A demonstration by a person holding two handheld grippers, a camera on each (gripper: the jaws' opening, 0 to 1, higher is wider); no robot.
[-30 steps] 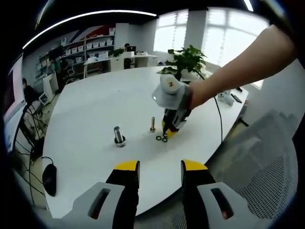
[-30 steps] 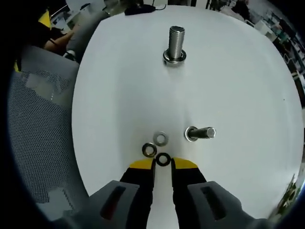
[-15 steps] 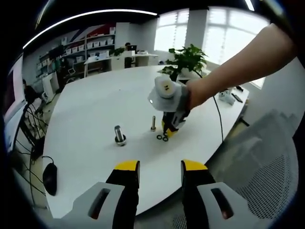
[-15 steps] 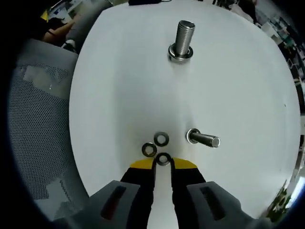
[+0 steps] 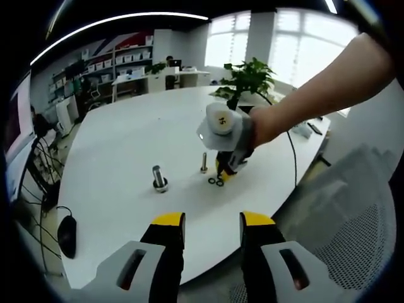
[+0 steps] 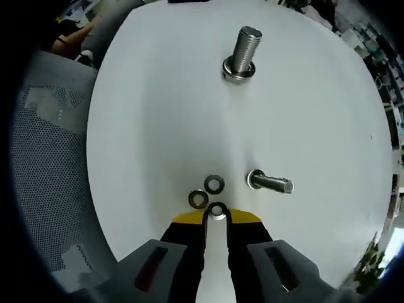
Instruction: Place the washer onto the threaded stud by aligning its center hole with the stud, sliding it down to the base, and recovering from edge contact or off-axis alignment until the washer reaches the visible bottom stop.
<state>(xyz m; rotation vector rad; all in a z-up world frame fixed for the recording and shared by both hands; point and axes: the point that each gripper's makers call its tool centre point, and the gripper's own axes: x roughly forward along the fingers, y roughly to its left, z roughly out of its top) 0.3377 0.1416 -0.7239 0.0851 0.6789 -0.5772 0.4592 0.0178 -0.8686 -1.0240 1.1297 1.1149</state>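
Right gripper point(image 6: 216, 216) is clamped around one washer point(image 6: 217, 210) near the table's point(image 6: 158, 126) edge, two more washers point(image 6: 206, 191) alongside, left gripper point(image 5: 211, 222) hanging open.

Dark washers point(image 6: 208, 194) and silvery studs point(image 6: 242, 52) on a white table point(image 6: 158, 126); yellow-tipped grey jaws.

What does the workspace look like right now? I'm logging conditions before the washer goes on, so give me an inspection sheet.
Surface: white table, bare around the parts.
Job's things: three washers lying flat in a cluster; large stud and small stud both standing upright.
Clutter: computer mouse near the table edge.
Grippers: right tongs at the nearest washer, grip unclear; left tongs open, held back.
Cables: black cable crossing the far table edge.
Surroundings: mesh chair, potted plant, shelving.
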